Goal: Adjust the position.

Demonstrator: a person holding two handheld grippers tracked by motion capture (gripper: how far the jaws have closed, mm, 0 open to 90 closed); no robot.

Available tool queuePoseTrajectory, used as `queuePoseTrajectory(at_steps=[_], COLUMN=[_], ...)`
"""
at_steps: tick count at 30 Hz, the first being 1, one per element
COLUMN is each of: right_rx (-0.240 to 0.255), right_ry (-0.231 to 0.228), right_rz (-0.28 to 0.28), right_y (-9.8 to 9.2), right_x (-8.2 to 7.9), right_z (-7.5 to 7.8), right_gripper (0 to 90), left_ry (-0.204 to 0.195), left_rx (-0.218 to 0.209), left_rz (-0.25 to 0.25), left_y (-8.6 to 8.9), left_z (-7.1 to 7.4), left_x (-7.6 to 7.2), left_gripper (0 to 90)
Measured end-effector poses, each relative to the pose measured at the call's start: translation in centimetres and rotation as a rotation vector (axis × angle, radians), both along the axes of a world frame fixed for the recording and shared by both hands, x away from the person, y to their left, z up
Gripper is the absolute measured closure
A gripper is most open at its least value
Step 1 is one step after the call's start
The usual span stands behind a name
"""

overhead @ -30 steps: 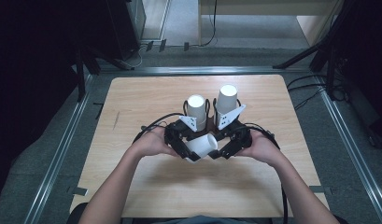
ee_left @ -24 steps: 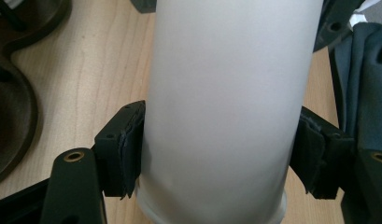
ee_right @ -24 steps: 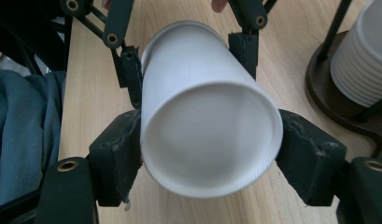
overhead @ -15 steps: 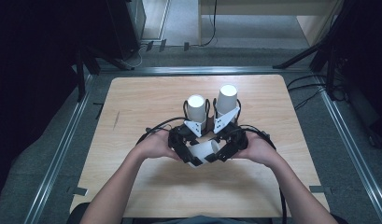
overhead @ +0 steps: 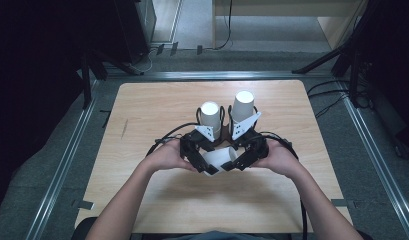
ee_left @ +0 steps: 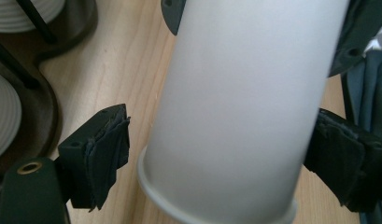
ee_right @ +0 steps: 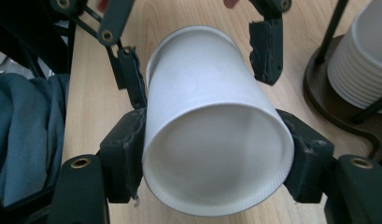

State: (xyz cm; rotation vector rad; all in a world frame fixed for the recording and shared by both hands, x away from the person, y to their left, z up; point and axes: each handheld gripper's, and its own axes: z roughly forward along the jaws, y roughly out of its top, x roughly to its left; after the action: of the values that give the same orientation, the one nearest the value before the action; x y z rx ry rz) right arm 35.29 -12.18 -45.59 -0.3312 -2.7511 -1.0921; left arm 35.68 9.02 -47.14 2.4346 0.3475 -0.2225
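Between right gripper (ee_right: 212, 154) fingers: paper cup (ee_right: 212, 140) clamped at rim end. Left gripper (ee_left: 221, 154) fingers just opened, pads clear of cup.

No writing, label, brand, number or sign can be read in any of the views. The white paper cup (ee_right: 212, 126) is plain inside and out — no print on its wall or rim — and the stacked cups (overhead: 210, 116) behind it are just as blank. The wooden table (overhead: 157, 100) bears only its grain.
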Motion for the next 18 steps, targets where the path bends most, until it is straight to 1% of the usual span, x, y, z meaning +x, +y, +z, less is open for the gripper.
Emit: queuePoseTrajectory(at_steps=[2,3,4,5,7,10,12,13,15,16,18], right_rx=[-0.004,-0.002,-0.002,-0.001,0.003,0.007,0.014,0.016,0.021,0.023,0.030], right_ry=[-0.002,-0.007,-0.007,-0.001,-0.007,-0.009,-0.010,-0.010,-0.014,-0.020,-0.019], right_rz=[-0.007,-0.011,-0.011,-0.017,-0.024,-0.033,-0.038,-0.042,-0.046,-0.047,-0.056], right_y=[-0.2,-0.2,-0.2,-0.4,-0.5,-0.7,-0.9,-0.9,-1.1,-1.2,-1.4], right_x=[0.1,0.1,0.1,0.2,0.3,0.4,0.4,0.4,0.5,0.5,0.6], right_z=[0.0,0.0,0.0,0.0,0.0,0.1,0.2,0.3,0.4,0.4,0.5], right_gripper=[32.7,32.7,32.7,32.6,32.6,32.6,32.6,32.6,32.5,32.5,32.5], left_ry=[-0.015,-0.018,-0.018,0.004,0.012,-0.001,-0.016,-0.014,-0.020,-0.018,-0.021], left_rx=[-0.014,-0.023,-0.023,-0.057,-0.063,-0.081,-0.101,-0.113,-0.121,-0.137,-0.155], left_rz=[0.011,0.016,0.016,0.032,0.033,0.055,0.082,0.088,0.096,0.104,0.112], left_y=[0.2,0.4,0.4,0.8,1.0,1.3,1.5,1.6,1.6,1.8,1.8], left_z=[0.2,0.3,0.3,0.3,0.3,0.1,0.1,0.1,0.2,0.2,0.2], left_x=[0.0,0.1,0.1,0.2,0.2,0.1,0.1,0.1,0.1,0.1,0.1], left_gripper=[12.1,12.1,12.4,12.7,12.9,12.6,10.9,10.4,10.2,10.2,10.2])
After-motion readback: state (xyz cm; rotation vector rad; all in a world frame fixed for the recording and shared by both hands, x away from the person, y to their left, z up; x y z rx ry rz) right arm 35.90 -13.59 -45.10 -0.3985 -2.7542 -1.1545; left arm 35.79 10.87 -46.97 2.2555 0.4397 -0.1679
